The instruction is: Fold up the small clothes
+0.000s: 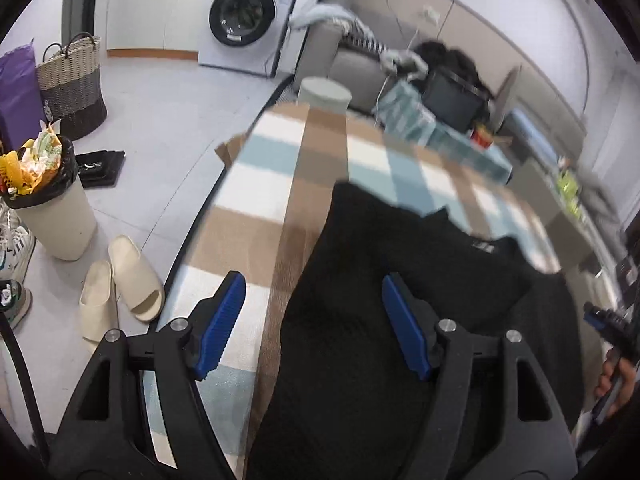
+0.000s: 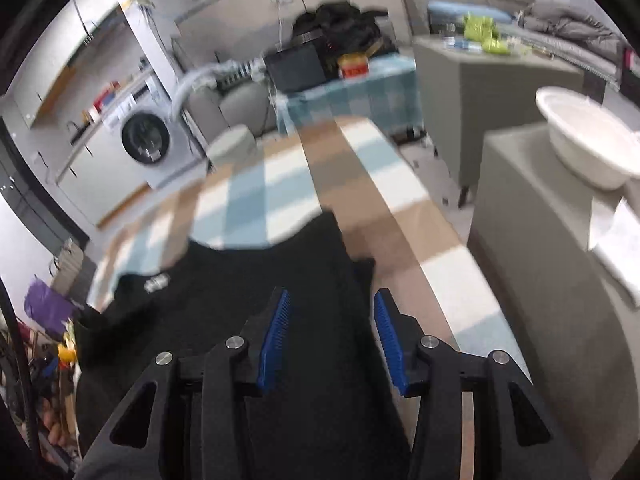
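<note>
A black knit garment lies on a table covered with a checked brown, blue and white cloth. A small white label shows near its collar. My left gripper is open and empty, hovering over the garment's left edge. In the right wrist view the same garment lies on the cloth. My right gripper is open and empty above the garment's right edge. The right gripper also shows at the far right of the left wrist view.
On the floor to the left stand a full waste bin, pale slippers and a woven basket. A washing machine stands behind. A white basin sits on a grey cabinet right of the table.
</note>
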Tool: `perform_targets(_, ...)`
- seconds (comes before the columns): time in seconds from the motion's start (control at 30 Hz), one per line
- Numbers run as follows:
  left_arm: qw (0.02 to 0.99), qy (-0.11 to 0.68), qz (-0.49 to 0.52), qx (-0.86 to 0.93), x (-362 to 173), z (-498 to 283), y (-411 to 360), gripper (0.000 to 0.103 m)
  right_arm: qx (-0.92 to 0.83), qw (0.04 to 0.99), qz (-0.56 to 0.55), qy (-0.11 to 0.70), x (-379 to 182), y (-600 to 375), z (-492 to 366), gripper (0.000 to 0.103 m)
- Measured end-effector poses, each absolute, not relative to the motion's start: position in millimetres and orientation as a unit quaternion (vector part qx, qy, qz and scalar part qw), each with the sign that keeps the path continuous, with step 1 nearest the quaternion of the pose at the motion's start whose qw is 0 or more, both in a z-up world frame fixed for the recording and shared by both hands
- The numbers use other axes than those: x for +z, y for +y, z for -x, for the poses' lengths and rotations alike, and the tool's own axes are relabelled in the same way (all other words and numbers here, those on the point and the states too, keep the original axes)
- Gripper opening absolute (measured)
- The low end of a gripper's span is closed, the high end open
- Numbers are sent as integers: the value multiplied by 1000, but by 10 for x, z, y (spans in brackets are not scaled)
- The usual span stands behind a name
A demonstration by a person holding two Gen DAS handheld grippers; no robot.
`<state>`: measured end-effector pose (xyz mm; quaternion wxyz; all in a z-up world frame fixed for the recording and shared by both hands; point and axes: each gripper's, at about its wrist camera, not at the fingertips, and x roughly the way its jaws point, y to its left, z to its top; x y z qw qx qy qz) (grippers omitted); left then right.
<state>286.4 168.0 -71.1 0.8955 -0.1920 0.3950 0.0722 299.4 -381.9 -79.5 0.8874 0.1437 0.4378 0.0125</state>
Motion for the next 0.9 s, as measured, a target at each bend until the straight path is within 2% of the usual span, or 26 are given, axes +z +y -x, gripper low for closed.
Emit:
perform_targets(0.2, 886, 429, 161, 70, -1004, -3181, 1528, 67, 33, 883, -129, 451, -992, -3812, -3154, 45)
perform_targets(0.23, 885, 434, 155, 73, -1038, -3232, 1506, 63, 37, 885, -128, 445, -987, -3790, -3180, 45)
perform_targets(0.3, 882, 440, 154, 69, -1099, -3317, 1492, 43, 44, 890, -119, 438, -985, -3724, -3249, 45)
perform_targets(0.37, 879, 444, 163, 58, -1153, -3366, 1493, 10, 36, 890, -102, 443, -1028, -3671, -3325, 43)
perform_targets(0.4, 881, 441, 165, 54, -1154, -3362, 1493, 8, 26, 888, -91, 450, -1057, -3645, -3362, 38)
perform_targets(0.43, 884, 435, 163, 54, -1130, -3336, 1490, 5, 17, 888, -82, 452, -1063, -3630, -3374, 23)
perform_targets(0.47, 888, 428, 160, 56, -1102, -3315, 1492, 4, 7, 890, -65, 452, -1066, -3607, -3369, 12)
perform_targets(0.53, 895, 410, 164, 62, -1018, -3230, 1531, 4, 20, 894, -59, 443, -1035, -3608, -3322, 6)
perform_targets(0.7, 907, 356, 209, 79, -762, -2992, 1746, 3, 30, 920, -65, 384, -781, -3673, -3131, 5)
perform_targets(0.8, 904, 362, 206, 93, -776, -3022, 1808, 3, 14, 927, -66, 369, -697, -3696, -3128, 5)
perform_targets(0.9, 890, 384, 219, 112, -941, -3108, 1890, 3, -6, 919, -70, 388, -814, -3711, -3231, 5)
